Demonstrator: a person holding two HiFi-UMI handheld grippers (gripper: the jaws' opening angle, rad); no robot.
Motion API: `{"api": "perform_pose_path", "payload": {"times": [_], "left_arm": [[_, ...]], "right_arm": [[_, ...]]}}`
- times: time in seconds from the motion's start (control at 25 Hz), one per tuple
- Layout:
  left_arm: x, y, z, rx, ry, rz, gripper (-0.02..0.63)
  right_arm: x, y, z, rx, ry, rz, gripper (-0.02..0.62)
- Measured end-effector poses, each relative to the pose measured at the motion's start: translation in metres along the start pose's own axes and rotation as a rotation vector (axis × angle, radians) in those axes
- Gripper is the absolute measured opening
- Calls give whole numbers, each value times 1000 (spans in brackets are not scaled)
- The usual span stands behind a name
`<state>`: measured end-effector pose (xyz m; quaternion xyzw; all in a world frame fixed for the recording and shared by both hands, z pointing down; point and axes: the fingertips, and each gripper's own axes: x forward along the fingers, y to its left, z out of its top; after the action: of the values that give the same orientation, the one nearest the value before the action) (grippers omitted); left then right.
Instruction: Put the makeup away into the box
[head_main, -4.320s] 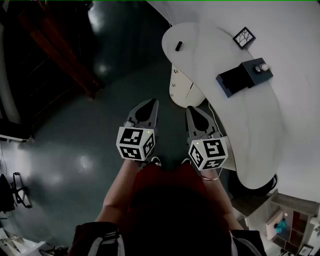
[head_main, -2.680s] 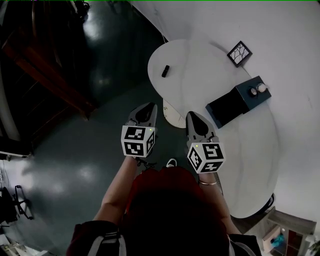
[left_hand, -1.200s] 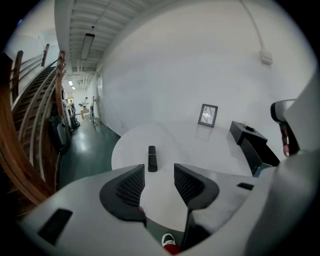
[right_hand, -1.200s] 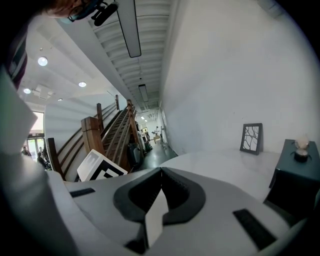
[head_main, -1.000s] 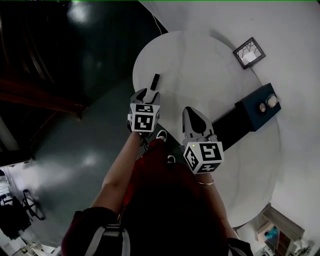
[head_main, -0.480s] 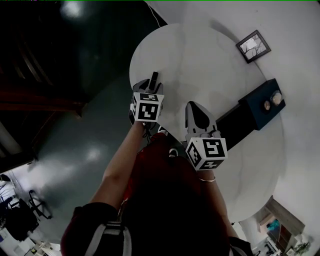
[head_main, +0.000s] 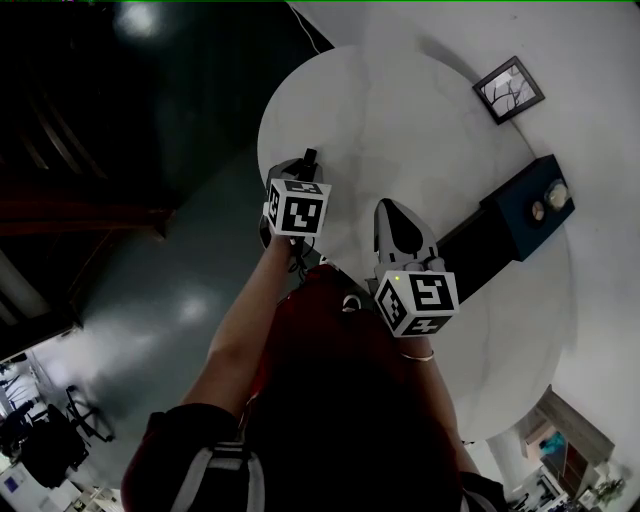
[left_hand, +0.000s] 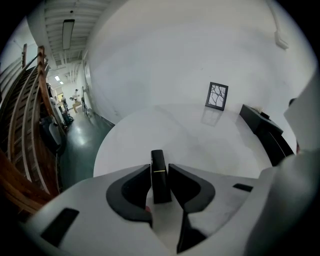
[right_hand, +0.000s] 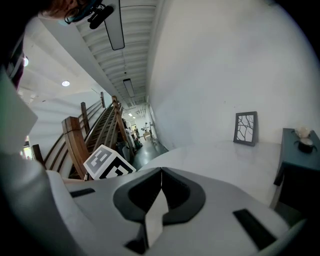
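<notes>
Fingers (left_hand: 186, 186) of the left gripper (left_hand: 160, 169) have just been closing and clamp a slim black makeup tube with a gold band (left_hand: 158, 172) at the round white counter's (head_main: 400, 110) left edge, its lower end hidden. The right gripper (right_hand: 161, 172) is closed, empty. The dark blue box (head_main: 522, 205) sits at the right edge, its inside unreadable.

white round table (head_main: 400, 110): black makeup tube (left_hand: 159, 175), picture frame (head_main: 509, 88), dark blue box (head_main: 525, 205).
</notes>
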<state>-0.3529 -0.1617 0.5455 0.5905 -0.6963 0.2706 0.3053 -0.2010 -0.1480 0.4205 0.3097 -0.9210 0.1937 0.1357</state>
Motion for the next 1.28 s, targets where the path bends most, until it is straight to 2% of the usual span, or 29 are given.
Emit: {"api": "perform_pose_path", "payload": {"times": [0.28,0.52,0.68,0.92,1.28], "left_arm": [[0,-2,1,37,16,-50,112],[-3,-26,24,112,-29,-127,112],[-2,-58,46,164,-53,-205,112],[-1,-125,74,288,-87,-344,112],[-9,-211,83,411,-92,-515,112]], "right_arm": [[6,2,10,-2,-14,-19,15],[1,-10,14,13,-28,-77,14],[-7,-24,17,32,-39,-132,14],[-30,-54,22,71,-75,-262,14],[-72,-92,19,136,-117,-429,15]]}}
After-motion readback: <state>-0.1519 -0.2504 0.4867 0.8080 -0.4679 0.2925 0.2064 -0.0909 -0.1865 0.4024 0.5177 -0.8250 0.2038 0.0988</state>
